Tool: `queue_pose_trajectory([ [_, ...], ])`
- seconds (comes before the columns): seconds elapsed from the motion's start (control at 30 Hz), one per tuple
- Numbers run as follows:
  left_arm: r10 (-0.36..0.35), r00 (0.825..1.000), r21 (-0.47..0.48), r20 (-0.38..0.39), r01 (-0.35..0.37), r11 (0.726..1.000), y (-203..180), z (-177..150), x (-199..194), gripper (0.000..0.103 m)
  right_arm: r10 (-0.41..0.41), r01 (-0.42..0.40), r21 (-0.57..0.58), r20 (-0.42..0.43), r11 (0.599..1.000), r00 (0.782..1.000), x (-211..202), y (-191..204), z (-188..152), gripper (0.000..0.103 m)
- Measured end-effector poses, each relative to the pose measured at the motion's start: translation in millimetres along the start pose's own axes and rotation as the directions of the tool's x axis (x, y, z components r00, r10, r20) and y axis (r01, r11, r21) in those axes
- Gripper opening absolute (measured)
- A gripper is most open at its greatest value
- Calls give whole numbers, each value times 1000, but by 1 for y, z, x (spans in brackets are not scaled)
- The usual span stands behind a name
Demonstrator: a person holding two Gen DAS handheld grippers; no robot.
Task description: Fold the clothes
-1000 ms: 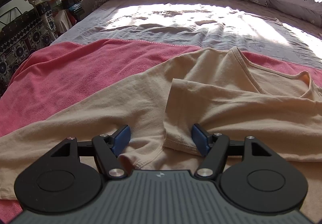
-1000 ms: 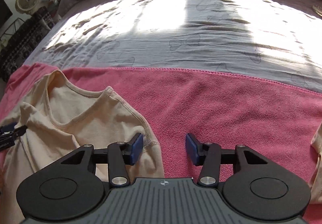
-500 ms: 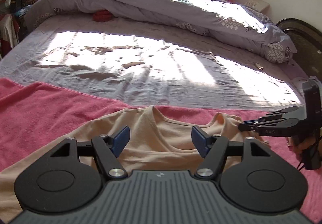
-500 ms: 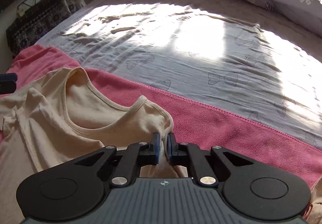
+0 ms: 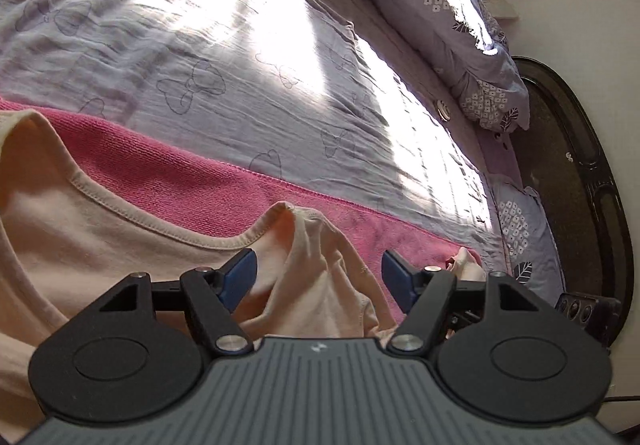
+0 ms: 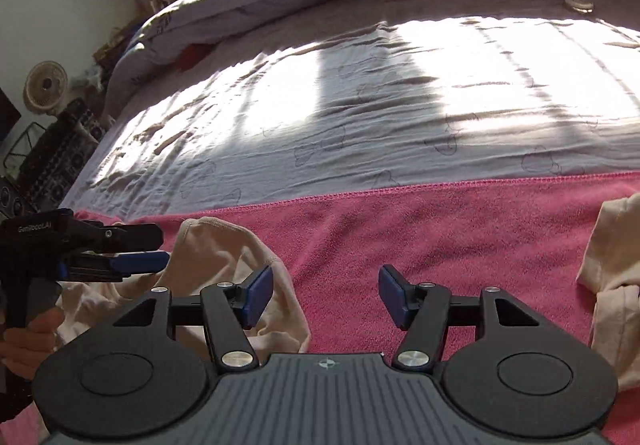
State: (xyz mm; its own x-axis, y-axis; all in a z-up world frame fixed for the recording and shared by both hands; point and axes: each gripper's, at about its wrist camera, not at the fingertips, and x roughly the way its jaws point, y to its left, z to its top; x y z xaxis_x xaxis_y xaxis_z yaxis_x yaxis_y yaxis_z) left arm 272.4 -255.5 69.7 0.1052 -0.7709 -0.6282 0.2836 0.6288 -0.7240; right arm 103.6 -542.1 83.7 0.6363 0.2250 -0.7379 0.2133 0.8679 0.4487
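A beige T-shirt (image 5: 100, 229) lies on a pink towel (image 5: 192, 189) on the bed. In the left wrist view its neckline curves across the left, and a bunched shoulder fold rises between the blue pads of my open left gripper (image 5: 318, 281). In the right wrist view the same shirt (image 6: 224, 257) lies at the lower left, with its edge under the left pad of my right gripper (image 6: 326, 295). That gripper is open over bare pink towel (image 6: 400, 221) and holds nothing. My left gripper (image 6: 160, 249) reaches in from the left edge, side-on at the shirt.
A grey sheet (image 6: 360, 105) with sun patches covers the bed beyond the towel, and a rolled quilt (image 5: 440, 5) lies along the far side. More beige fabric (image 6: 612, 265) lies at the right. A fan (image 6: 45, 87) and clutter stand left of the bed. A hand (image 5: 466, 265) shows behind the left gripper's right finger.
My right gripper, shut on the shirt's shoulder half a second ago, has opened and let it go. My left gripper has swung right to that shoulder, still open.
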Motion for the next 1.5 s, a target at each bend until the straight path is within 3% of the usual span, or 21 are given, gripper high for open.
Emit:
queue_pose_trajectory([
  [0.1, -14, 1000, -74, 19, 15, 997, 6, 3, 18, 68, 57, -56, 20, -47, 998, 997, 7, 0, -13, 59],
  [0.13, -18, 1000, -98, 25, 20, 995, 7, 5, 24, 67, 43, -42, 3, -60, 999, 997, 12, 6, -15, 52],
  [0.17, 10, 999, -92, 34, -7, 996, 4, 6, 26, 59, 8, -10, -20, -72, 1000, 997, 20, 14, -17, 30],
  [0.2, 38, 998, -86, 43, -34, 996, 1, 8, 29, 52, -22, 19, -42, -74, 999, 997, 26, 22, -19, 21],
  [0.27, 76, 996, -59, 36, -74, 996, -6, 8, 30, 36, -72, 69, -67, -41, 995, 997, 29, 33, -16, 12],
  [0.37, 133, 991, -18, 27, -132, 991, -16, 9, 32, 36, -177, 179, -90, 22, 980, 984, 29, 36, -8, 7],
  [0.47, 189, 982, 24, 21, -190, 982, -26, 10, 35, 36, -222, 224, -43, 41, 974, 974, 32, 22, 2, 7],
  [0.6, 264, 964, 80, 17, -265, 961, -39, 11, 38, 36, -241, 242, -12, 69, 970, 968, 24, 14, 6, 7],
  [0.83, 305, 952, 135, 43, -308, 942, -51, 10, 35, 26, -277, 279, -19, 75, 960, 958, 3, 11, -6, 13],
  [0.9, 304, 951, 145, 54, -308, 940, -56, 11, 35, 25, -283, 283, 3, 75, 959, 956, -7, 9, -15, 24],
  [0.97, 305, 950, 137, 62, -310, 941, -59, 16, 35, 25, -290, 289, 23, 77, 957, 954, -18, 9, -26, 44],
  [1.07, 295, 954, 96, 61, -300, 949, -61, 24, 35, 25, -327, 328, 1, 79, 945, 942, -35, 18, -53, 57],
  [1.17, 304, 951, 87, 53, -307, 948, -58, 26, 38, 25, -390, 400, -116, 100, 909, 915, -47, 42, -90, 64],
  [1.27, 314, 948, 72, 42, -317, 946, -51, 25, 41, 25, -388, 408, -251, 125, 878, 913, -52, 72, -129, 72],
  [1.43, 302, 953, 20, 37, -303, 953, -45, 26, 41, 25, -404, 444, -400, 185, 802, 896, -27, 113, -158, 74],
  [1.5, 307, 951, 22, 34, -307, 951, -46, 28, 41, 25, -432, 483, -386, 216, 786, 876, -13, 117, -152, 55],
])
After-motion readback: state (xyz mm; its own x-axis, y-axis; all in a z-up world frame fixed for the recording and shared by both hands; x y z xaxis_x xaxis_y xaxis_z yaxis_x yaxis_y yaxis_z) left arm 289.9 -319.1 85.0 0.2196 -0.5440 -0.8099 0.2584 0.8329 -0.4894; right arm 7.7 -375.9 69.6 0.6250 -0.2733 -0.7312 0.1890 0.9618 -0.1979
